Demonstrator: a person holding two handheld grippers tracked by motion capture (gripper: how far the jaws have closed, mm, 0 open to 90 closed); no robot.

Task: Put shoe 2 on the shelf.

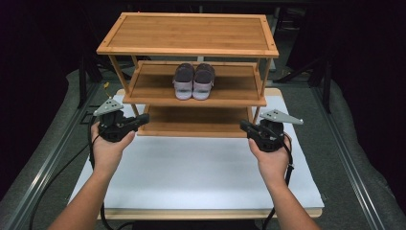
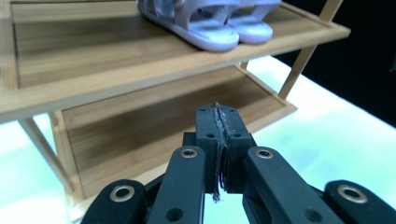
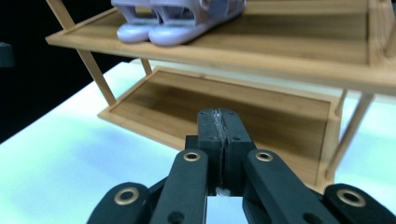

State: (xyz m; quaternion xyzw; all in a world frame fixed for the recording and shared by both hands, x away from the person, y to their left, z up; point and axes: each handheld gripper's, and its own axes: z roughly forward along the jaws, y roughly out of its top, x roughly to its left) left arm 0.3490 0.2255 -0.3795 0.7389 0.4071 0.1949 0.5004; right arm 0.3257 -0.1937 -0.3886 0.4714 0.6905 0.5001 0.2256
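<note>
Both claws, left [image 1: 141,118] and right [image 1: 242,125], closed, empty, I see. Slatted bamboo rack [image 1: 194,100] between them, long axis crosswise. Lilac sandals [image 1: 193,80] on middle shelf, toes toward me.

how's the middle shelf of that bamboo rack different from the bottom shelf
The middle shelf carries a pair of lilac sandals near its centre; the bottom shelf carries nothing. The middle shelf stands raised on the rack's slanted legs, while the bottom shelf sits low, just above the white table top. Both are the same slatted bamboo with a raised rim.
</note>
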